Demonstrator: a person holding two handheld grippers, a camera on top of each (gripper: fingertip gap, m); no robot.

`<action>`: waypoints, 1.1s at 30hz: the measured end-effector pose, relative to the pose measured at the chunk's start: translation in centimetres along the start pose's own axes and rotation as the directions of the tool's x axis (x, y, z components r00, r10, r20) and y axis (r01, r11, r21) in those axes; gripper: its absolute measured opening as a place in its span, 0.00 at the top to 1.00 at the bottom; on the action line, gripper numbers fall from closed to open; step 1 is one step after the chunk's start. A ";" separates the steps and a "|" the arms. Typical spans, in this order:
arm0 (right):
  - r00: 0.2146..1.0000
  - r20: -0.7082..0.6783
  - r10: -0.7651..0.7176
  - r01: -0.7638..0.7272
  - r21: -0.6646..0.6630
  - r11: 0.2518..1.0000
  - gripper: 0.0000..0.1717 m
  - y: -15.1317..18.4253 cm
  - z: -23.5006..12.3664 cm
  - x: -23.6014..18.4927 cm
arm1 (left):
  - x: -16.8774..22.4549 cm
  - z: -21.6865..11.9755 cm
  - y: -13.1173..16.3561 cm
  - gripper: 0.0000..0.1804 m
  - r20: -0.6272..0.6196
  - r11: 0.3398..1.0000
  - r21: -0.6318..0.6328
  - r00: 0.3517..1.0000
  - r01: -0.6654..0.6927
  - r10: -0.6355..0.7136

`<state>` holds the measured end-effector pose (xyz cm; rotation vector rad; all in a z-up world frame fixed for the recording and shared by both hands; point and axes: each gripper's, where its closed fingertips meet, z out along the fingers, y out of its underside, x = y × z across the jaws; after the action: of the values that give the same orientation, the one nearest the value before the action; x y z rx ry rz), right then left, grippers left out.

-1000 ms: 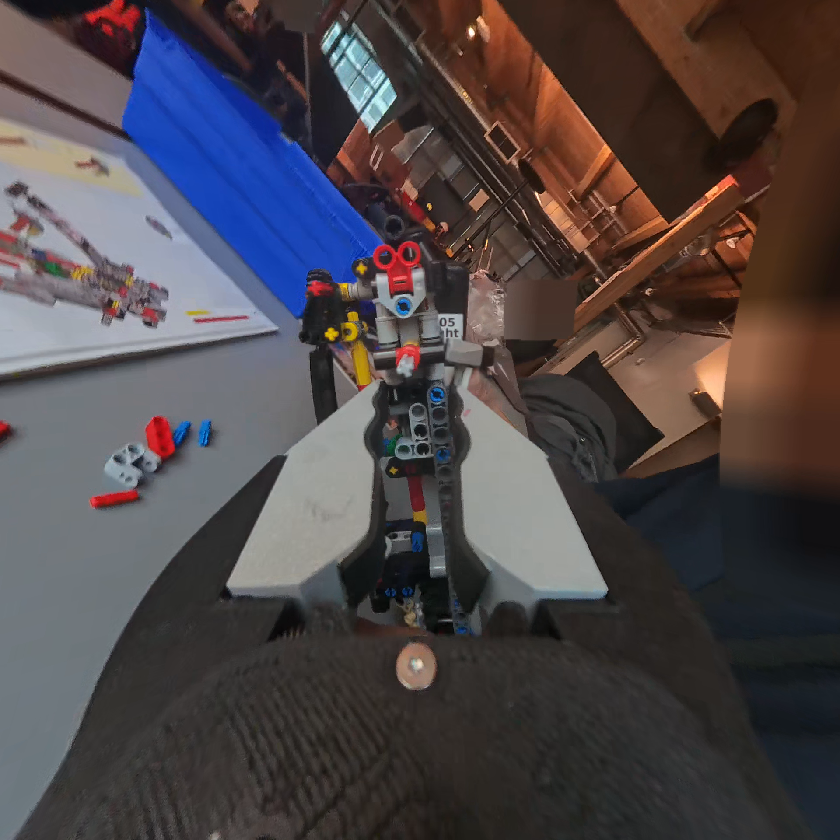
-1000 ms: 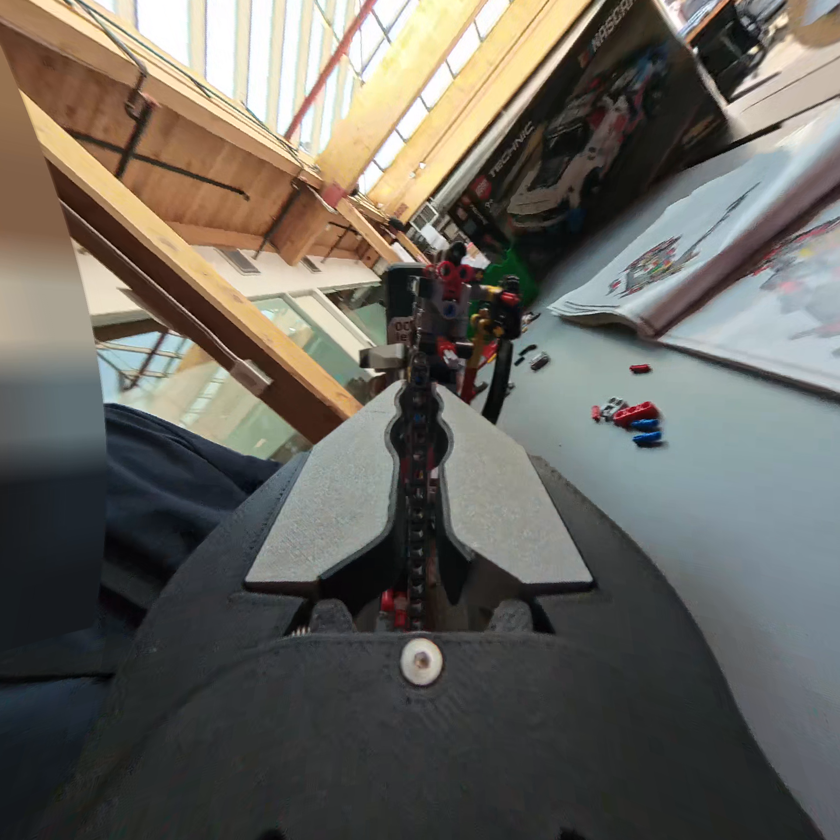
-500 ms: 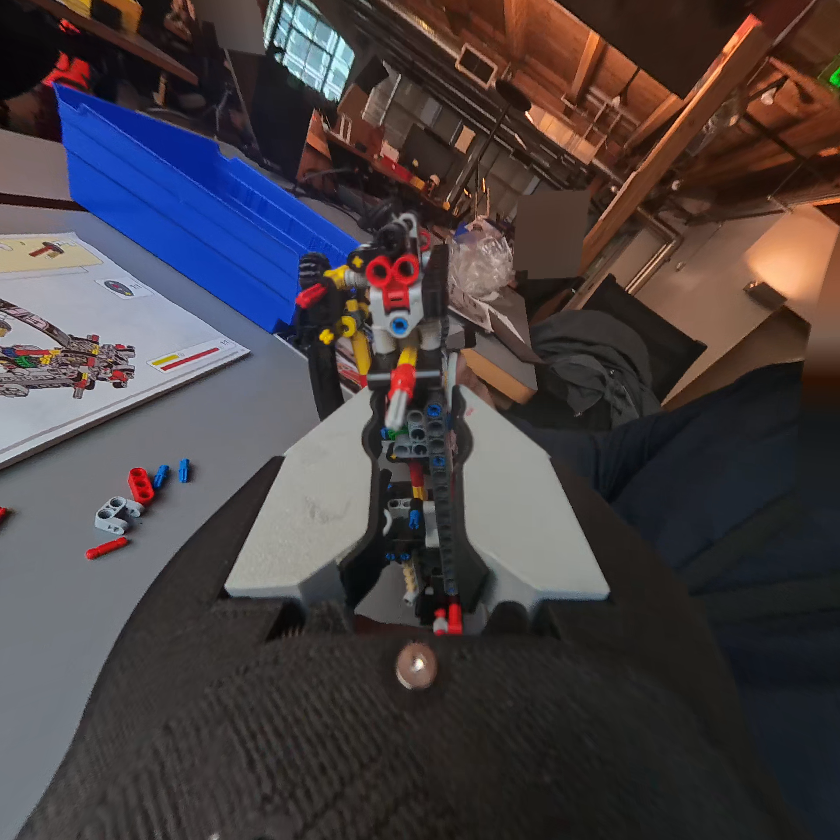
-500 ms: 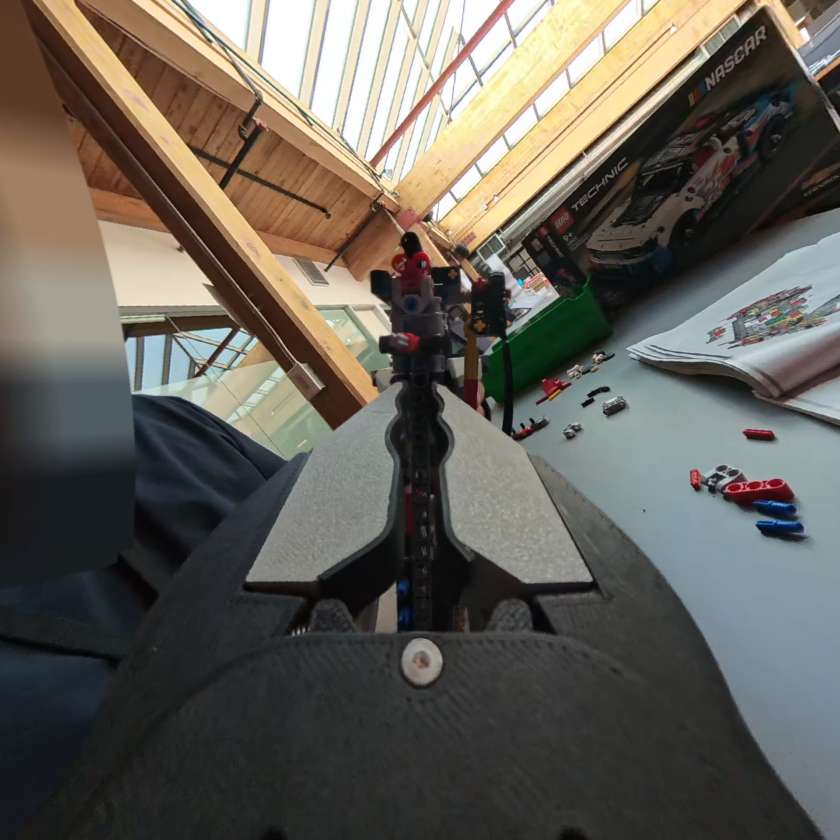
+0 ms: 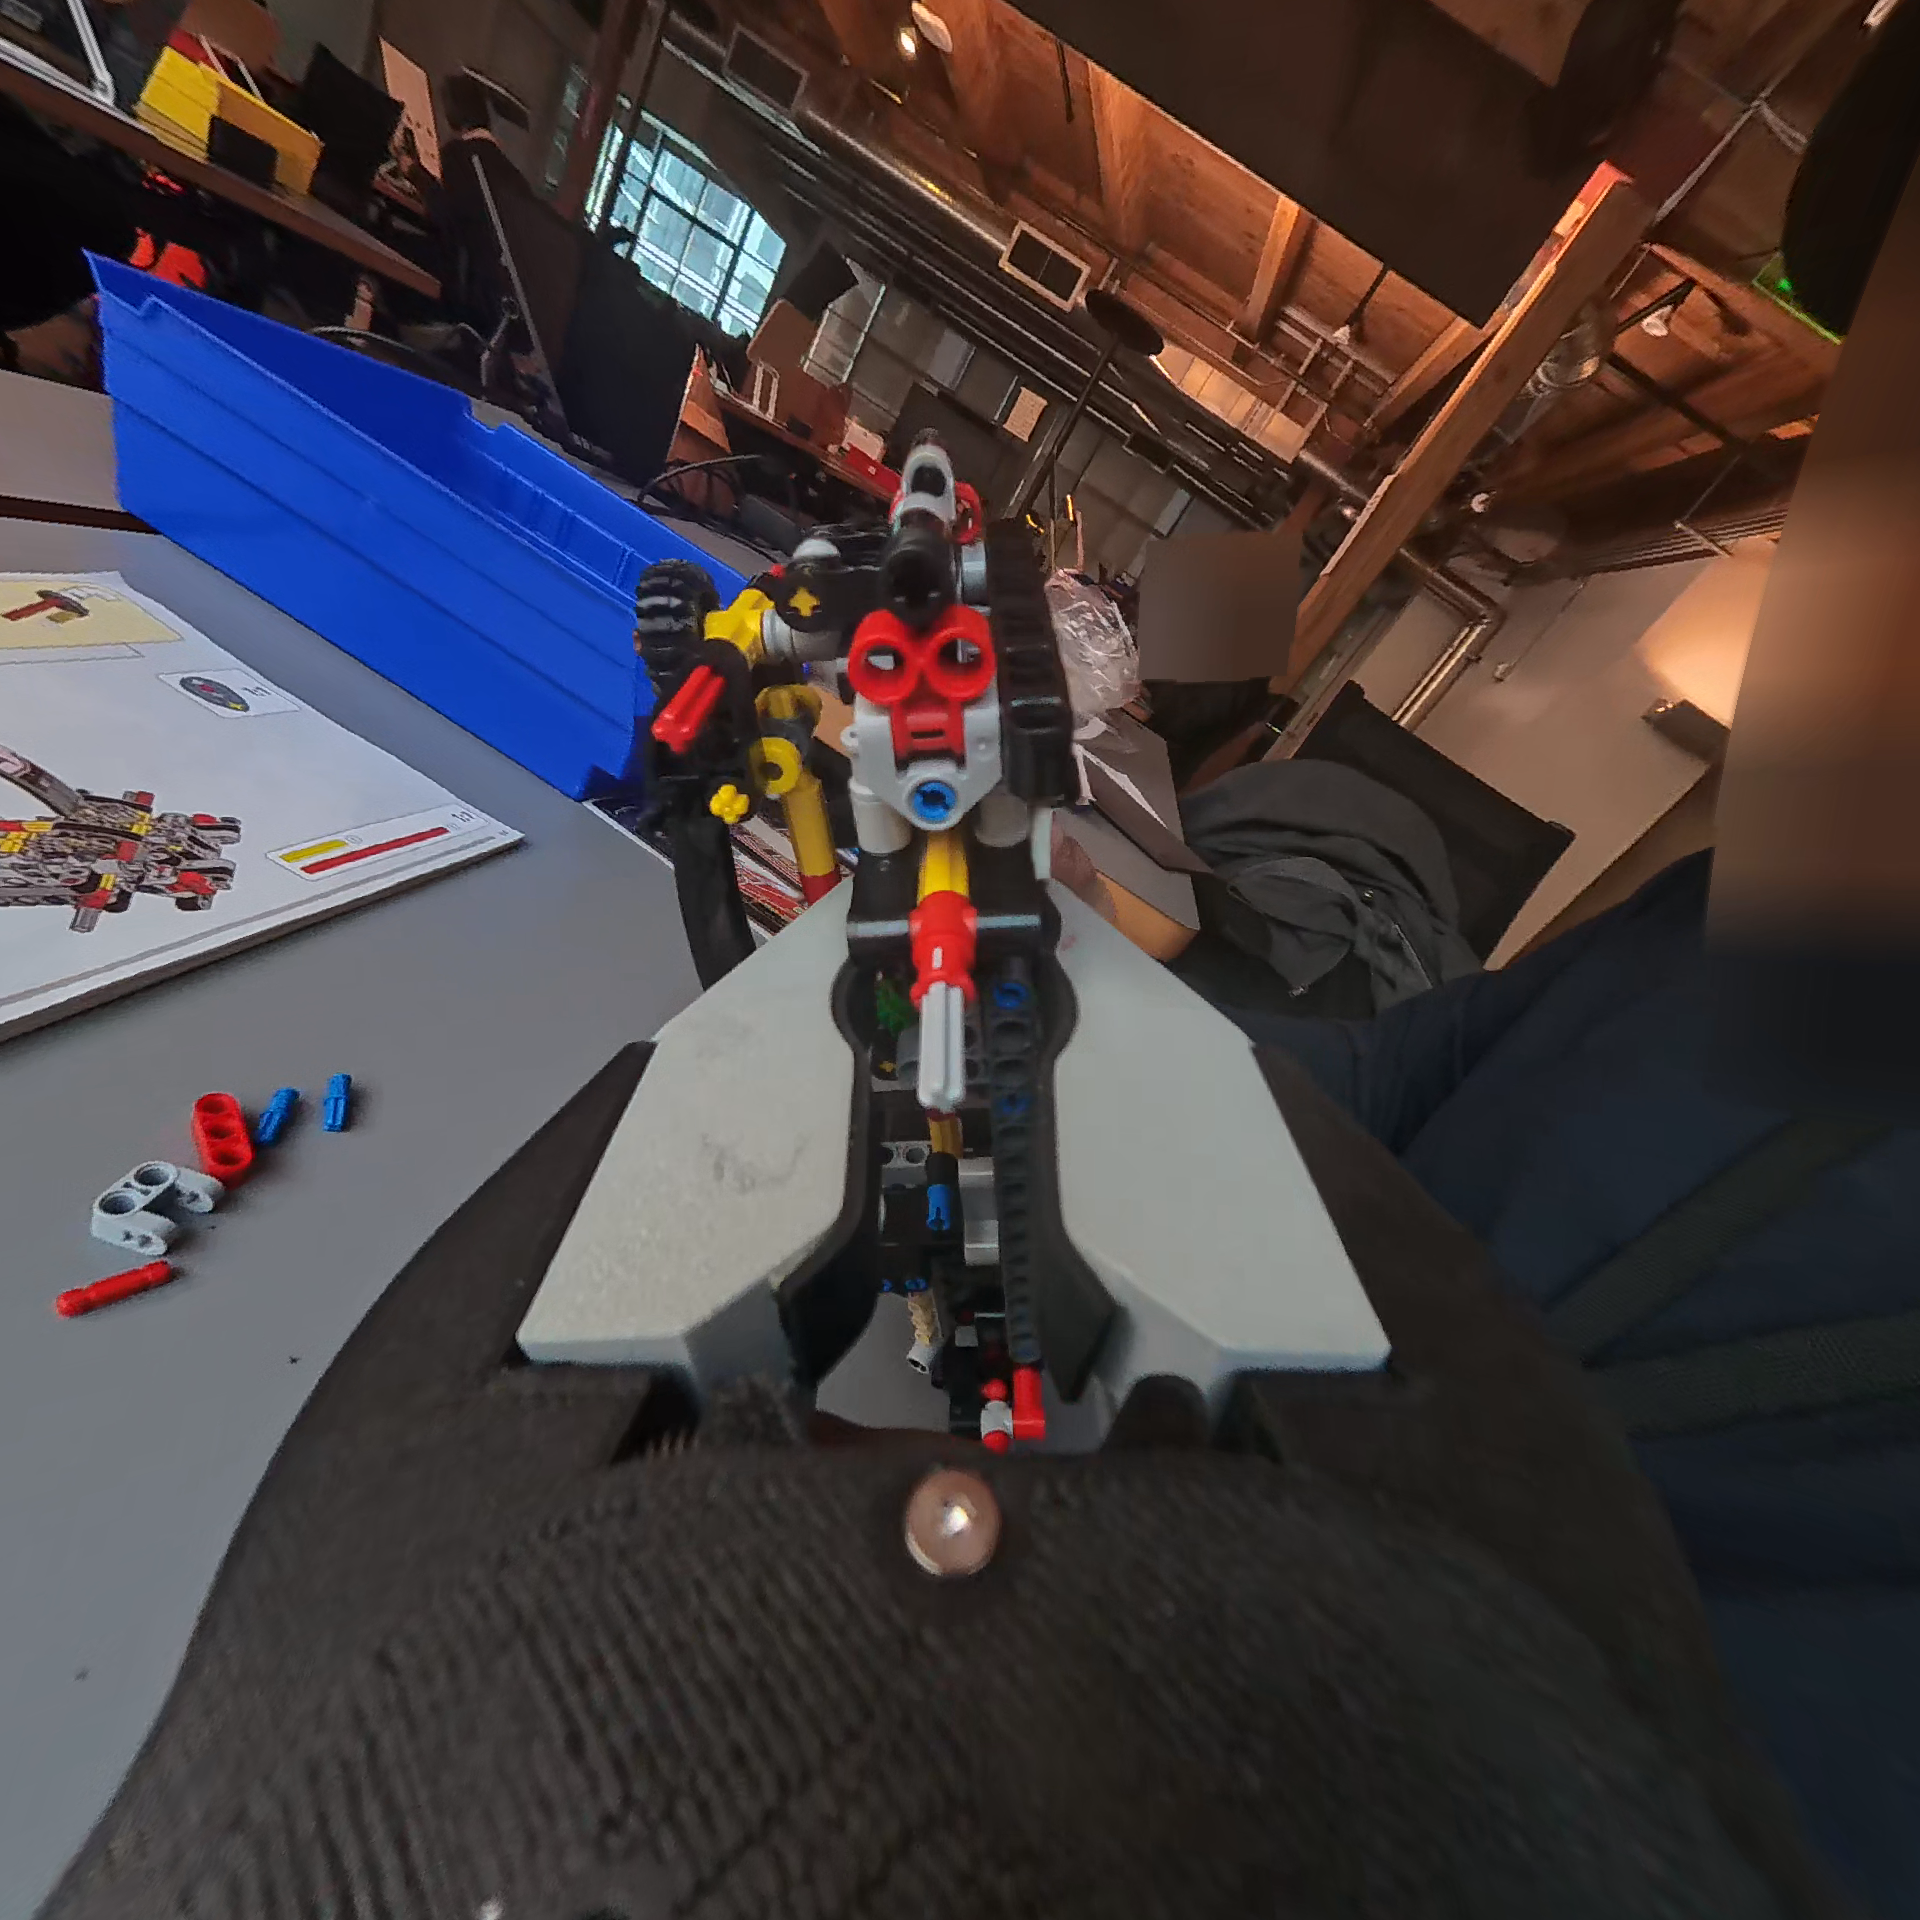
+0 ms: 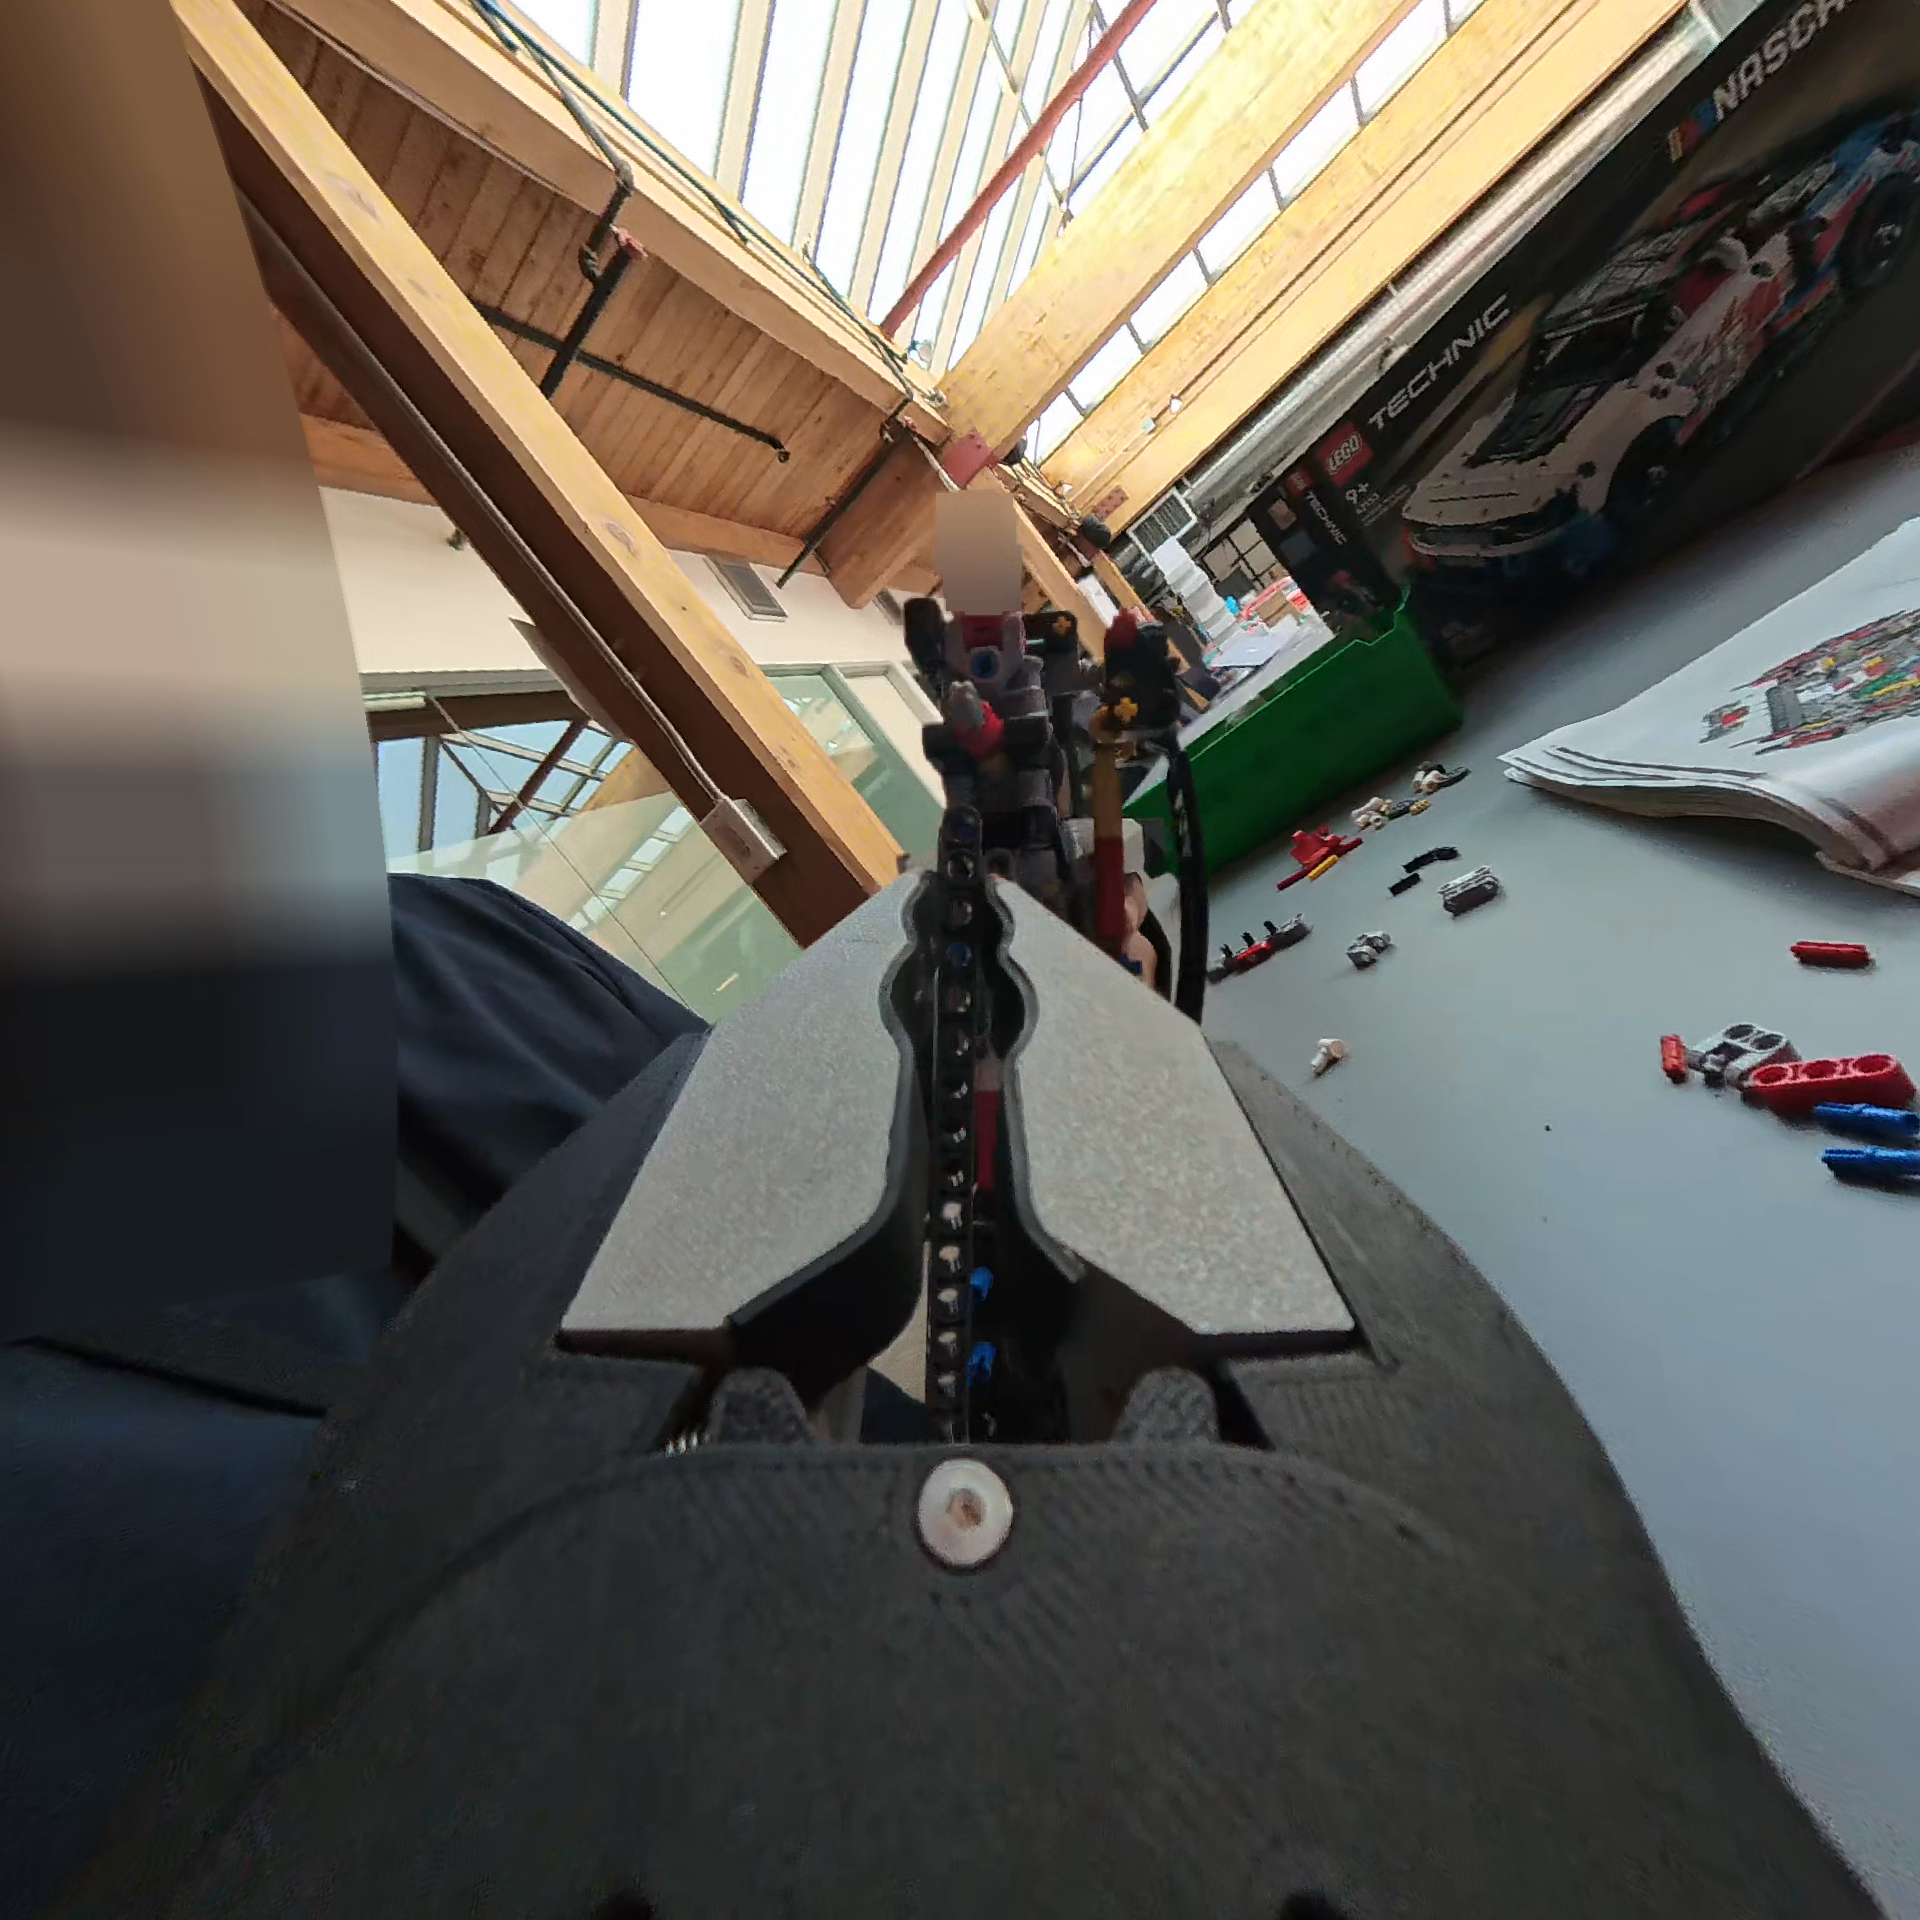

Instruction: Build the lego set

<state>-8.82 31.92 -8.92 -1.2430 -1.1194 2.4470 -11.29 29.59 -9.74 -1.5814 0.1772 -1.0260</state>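
We see both hand-held grippers, left and right, pinching one brick model; blue bin and green bin contents hidden.

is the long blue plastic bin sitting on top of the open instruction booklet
No, the long blue plastic bin rests on the grey table behind the open instruction booklet.

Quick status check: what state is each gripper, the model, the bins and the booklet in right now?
Left gripper: shut on model.
Right gripper: shut on the model's black beam.
Model: partly built, held off the table.
Blue bin: on table, contents hidden.
Green bin: on table.
Booklet: open.
Loose parts: scattered.
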 end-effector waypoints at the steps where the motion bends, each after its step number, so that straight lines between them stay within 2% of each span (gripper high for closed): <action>1: 1.000 -0.018 -0.010 0.010 -0.015 1.000 0.98 0.3 0.2 0.1 | 0.0 0.0 -0.1 0.86 0.004 1.000 0.002 1.000 -0.005 0.005; 8: 0.999 -0.017 -0.049 0.049 -0.015 0.999 0.97 -0.3 0.9 -0.4 | 0.3 0.6 0.0 0.86 0.044 0.998 -0.043 0.998 -0.036 0.038; 19: 0.987 -0.036 -0.158 0.147 -0.203 0.968 0.98 -0.2 0.8 -0.4 | 0.3 0.7 0.1 0.86 0.085 0.995 -0.096 0.996 -0.031 0.039; 24: 0.991 0.021 -0.134 0.134 -0.312 0.941 0.98 0.0 0.8 -0.6 | 0.5 0.8 0.1 0.86 0.091 0.993 -0.114 0.994 -0.042 0.052; 33: 0.997 0.054 -0.061 0.074 -0.292 0.954 0.97 0.0 0.8 -0.3 | 0.4 0.9 0.2 0.86 0.084 0.992 -0.119 0.995 -0.035 0.045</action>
<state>-9.18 31.34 -8.43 -1.2058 -1.5577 2.3301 -10.39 29.93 -9.65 -1.7192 0.2122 -0.9275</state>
